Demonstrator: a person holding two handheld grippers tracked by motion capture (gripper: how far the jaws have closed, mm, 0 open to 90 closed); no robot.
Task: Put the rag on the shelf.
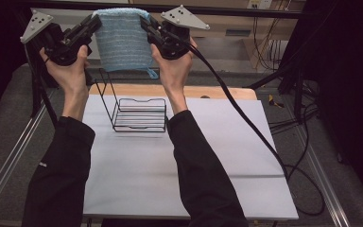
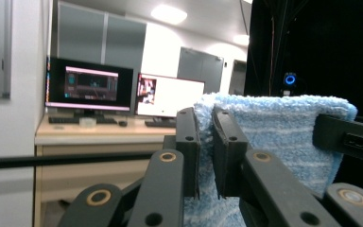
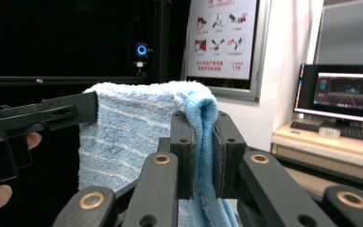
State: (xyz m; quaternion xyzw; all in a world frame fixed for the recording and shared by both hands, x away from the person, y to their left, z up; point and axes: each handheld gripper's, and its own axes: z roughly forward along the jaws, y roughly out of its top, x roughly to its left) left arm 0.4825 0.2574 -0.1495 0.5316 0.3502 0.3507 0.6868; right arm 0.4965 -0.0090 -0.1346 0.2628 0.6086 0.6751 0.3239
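Above the wire rack [image 1: 139,115], my two tongs hold a blue towel [image 1: 123,42] stretched between them.
My left tongs [image 1: 96,22] pinch the towel's upper left corner and my right tongs [image 1: 145,23] pinch its upper right corner; the cloth hangs flat and upright, well above the rack, which stands on the white worktop [image 1: 137,175] just below.

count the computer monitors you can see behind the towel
2 in the left gripper view: a dark monitor on the desk at left, a bright monitor beside it. The right gripper view shows one monitor, possibly one of these.
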